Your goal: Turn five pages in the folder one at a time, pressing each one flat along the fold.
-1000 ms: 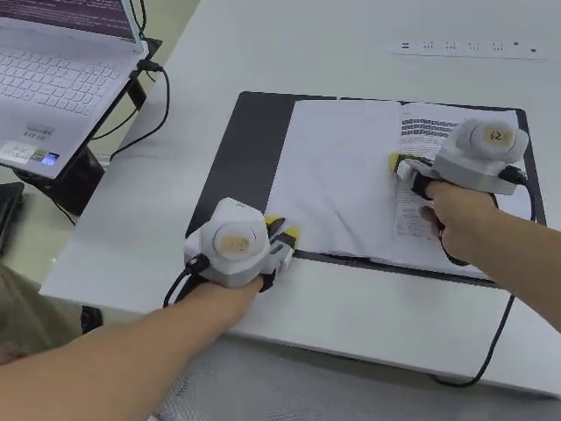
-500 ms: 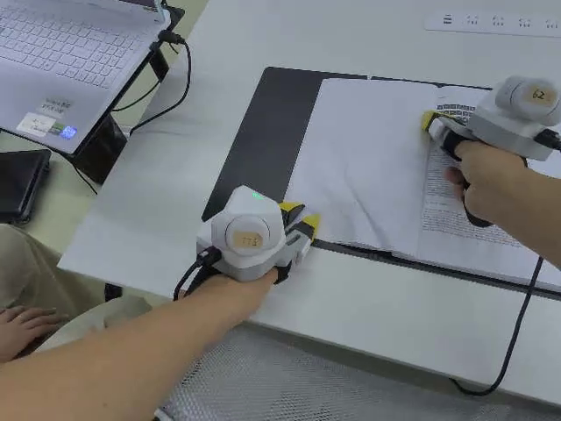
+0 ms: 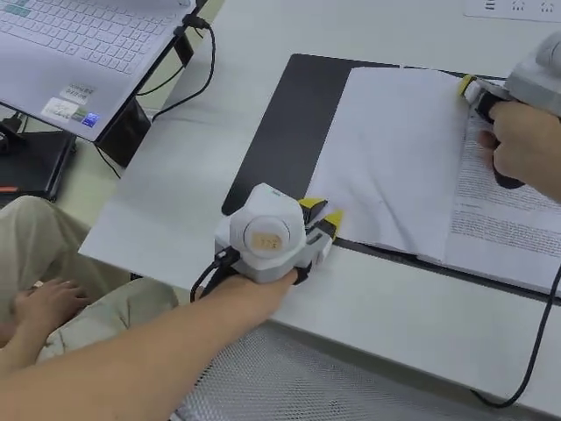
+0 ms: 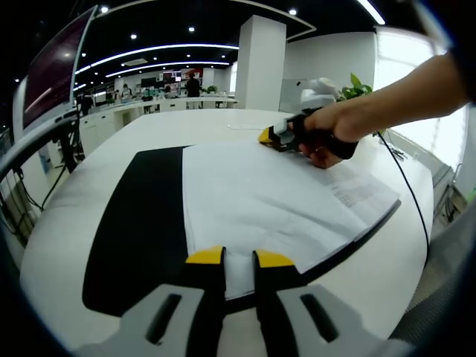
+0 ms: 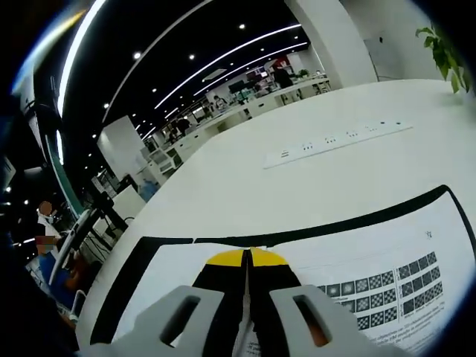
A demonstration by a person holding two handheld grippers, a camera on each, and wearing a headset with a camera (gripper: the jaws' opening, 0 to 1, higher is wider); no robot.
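The folder lies open on the white table, its black cover (image 3: pixel 280 149) (image 4: pixel 141 216) bare at the left. A blank white page (image 3: pixel 386 149) (image 4: pixel 253 193) lies over it, and a printed page (image 3: pixel 500 219) (image 5: pixel 401 275) lies to its right. My left gripper (image 3: pixel 323 213) (image 4: pixel 238 258) rests at the blank page's near left corner, jaws a narrow gap apart with the paper showing between them. My right gripper (image 3: pixel 467 86) (image 4: pixel 266 136) (image 5: pixel 247 256) sits by the fold near the folder's far edge, jaws closed with a thin sheet edge between them.
An open laptop (image 3: pixel 79 44) stands on a raised stand at the far left, its cable (image 3: pixel 197 79) looping toward the folder. A white power strip (image 3: pixel 513 9) (image 5: pixel 335 141) lies beyond the folder. The table's near edge runs just below my left gripper. A hand (image 3: pixel 53 303) rests on a knee at lower left.
The head camera has swung left and down. My right gripper has slid along the page toward the folder's far edge. My left gripper has stayed at the near left corner.
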